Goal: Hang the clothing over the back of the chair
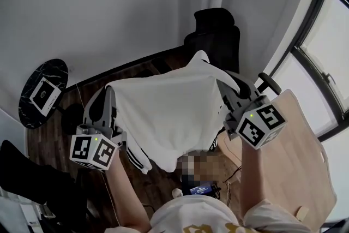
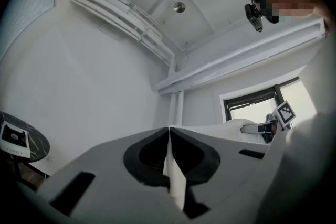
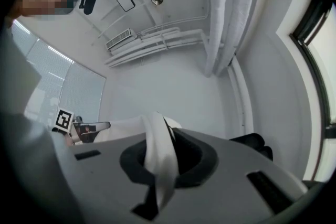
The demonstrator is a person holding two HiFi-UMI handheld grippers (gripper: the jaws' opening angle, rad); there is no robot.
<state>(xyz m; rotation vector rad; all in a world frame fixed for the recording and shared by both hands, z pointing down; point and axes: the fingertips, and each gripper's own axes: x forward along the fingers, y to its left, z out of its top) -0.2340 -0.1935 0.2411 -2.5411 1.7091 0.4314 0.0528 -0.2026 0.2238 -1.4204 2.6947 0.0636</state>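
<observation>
A white garment with dark side stripes hangs spread between my two grippers in the head view, held up in front of a black office chair. My left gripper is shut on the garment's left top corner; a fold of white cloth runs between its closed jaws. My right gripper is shut on the right top corner, with a thick band of white cloth pinched in its jaws. The chair's headrest and backrest show above the cloth; its seat is hidden behind the garment.
A round dark side table with a white card stands at the left. A light wooden desk lies at the right under a window. A white wall is behind the chair. Dark wooden floor lies below.
</observation>
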